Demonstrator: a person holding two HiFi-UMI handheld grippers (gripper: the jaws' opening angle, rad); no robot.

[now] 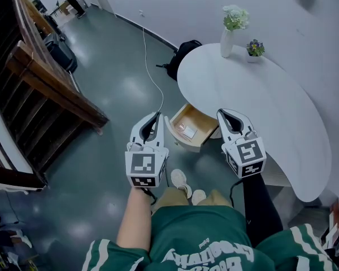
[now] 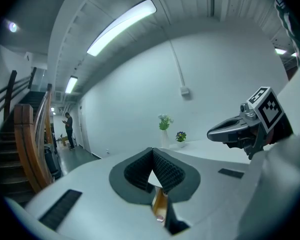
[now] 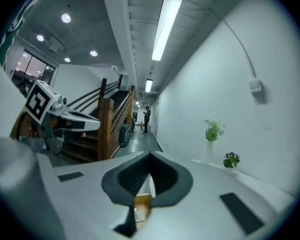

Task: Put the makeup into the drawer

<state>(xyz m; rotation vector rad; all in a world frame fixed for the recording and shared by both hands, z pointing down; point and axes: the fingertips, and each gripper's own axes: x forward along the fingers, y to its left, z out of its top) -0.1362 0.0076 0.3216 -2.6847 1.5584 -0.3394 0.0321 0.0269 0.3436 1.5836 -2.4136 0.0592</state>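
Head view centre shows left gripper (image 1: 156, 116) and right gripper (image 1: 222, 113) closed, empty, above the open drawer (image 1: 196, 119), makeup (image 1: 188, 131) seemingly inside.

A flower vase (image 1: 226, 41) and a small potted plant (image 1: 254, 49) stand on the white table (image 1: 260, 106).

Left hand-held gripper (image 2: 152, 151) jaws together, empty; wooden drawer (image 2: 159, 204) below; right hand-held gripper (image 2: 213, 132) alongside.

Bright ceiling strips (image 2: 121, 26), fisheye-warped dark edges.
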